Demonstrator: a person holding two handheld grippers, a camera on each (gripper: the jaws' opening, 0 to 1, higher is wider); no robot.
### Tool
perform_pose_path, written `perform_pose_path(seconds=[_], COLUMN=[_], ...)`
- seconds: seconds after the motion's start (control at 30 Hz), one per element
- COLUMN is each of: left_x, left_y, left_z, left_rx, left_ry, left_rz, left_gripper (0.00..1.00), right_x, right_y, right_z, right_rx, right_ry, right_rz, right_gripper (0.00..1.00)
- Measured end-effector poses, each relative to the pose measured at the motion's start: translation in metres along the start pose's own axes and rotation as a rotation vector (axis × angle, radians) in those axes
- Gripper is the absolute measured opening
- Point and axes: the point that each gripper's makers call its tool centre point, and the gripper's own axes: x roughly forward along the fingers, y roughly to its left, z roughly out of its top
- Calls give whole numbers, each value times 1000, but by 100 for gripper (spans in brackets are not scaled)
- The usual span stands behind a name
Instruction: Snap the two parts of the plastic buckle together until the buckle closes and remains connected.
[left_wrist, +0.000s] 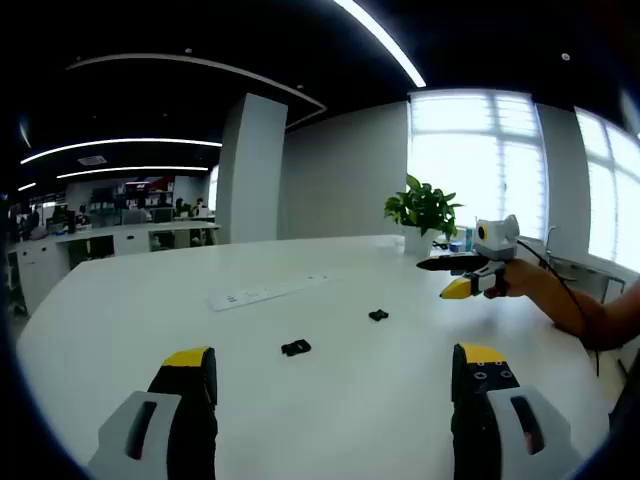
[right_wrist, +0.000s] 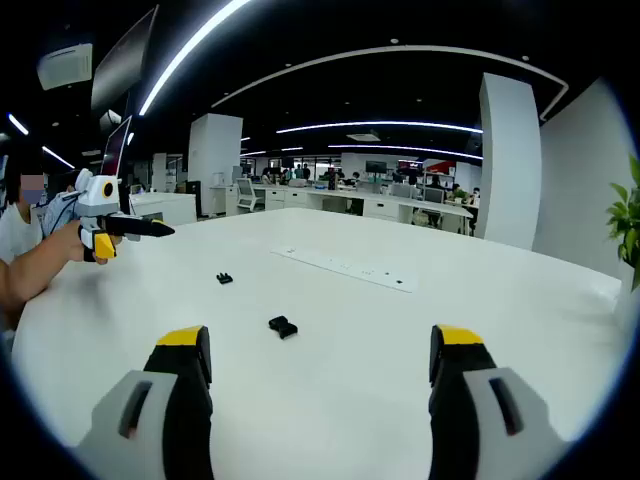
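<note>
White tabletop (left_wrist: 330, 400) stretches ahead of both pairs of fingers, and on it lie the two black halves of the plastic buckle, well apart from each other and from us. In the left gripper view, the nearer buckle piece (left_wrist: 296, 348) sits ahead of the left gripper (left_wrist: 335, 378), between its jaws' lines and slightly toward the left finger; the farther buckle piece (left_wrist: 378, 315) lies beyond it, toward the right finger. In the right gripper view the same pair appears: one piece (right_wrist: 283, 326) ahead of the right gripper (right_wrist: 320, 372), nearer the left finger, the other (right_wrist: 224, 278) farther off on that side.

Both of our grippers stand spread wide and hold nothing. Neither piece is touched — the task looks unstarted.

What could go wrong from here, we judge: the pieces are small and flat, so fingers closing from above may skid them across the smooth table or pinch a piece crooked. Which half carries the prongs and which the socket we cannot tell at this distance — probably the biggest risk, since a wrong facing means the halves butt instead of clicking. A white power strip (left_wrist: 265, 292) lies beyond the pieces, and a potted plant (left_wrist: 424, 212) stands farther off.
</note>
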Motion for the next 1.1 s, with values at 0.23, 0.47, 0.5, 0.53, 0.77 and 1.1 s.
perform_pose_path(seconds=[0.23,0.47,0.5,0.53,0.77,1.1], left_x=[-1,-2,-2,-1,-1,1], left_y=[14,13,13,14,13,14], left_z=[-7,-9,-9,-9,-9,-11], left_rx=[-13,-5,-3,-5,-2,1], left_ry=[28,32,33,33,38,45], left_rz=[60,70,70,68,58,50], left_gripper=[99,99,99,99,99,99], right_x=[0,-1,-2,-2,-1,1], right_y=[1,1,1,2,2,4], right_z=[-1,-2,-2,-3,-4,-7], right_rx=[-3,-5,-6,-7,-6,10], right_ry=[5,6,7,8,12,25], right_rz=[1,-1,-1,-2,0,20], right_gripper=[90,89,89,89,89,98])
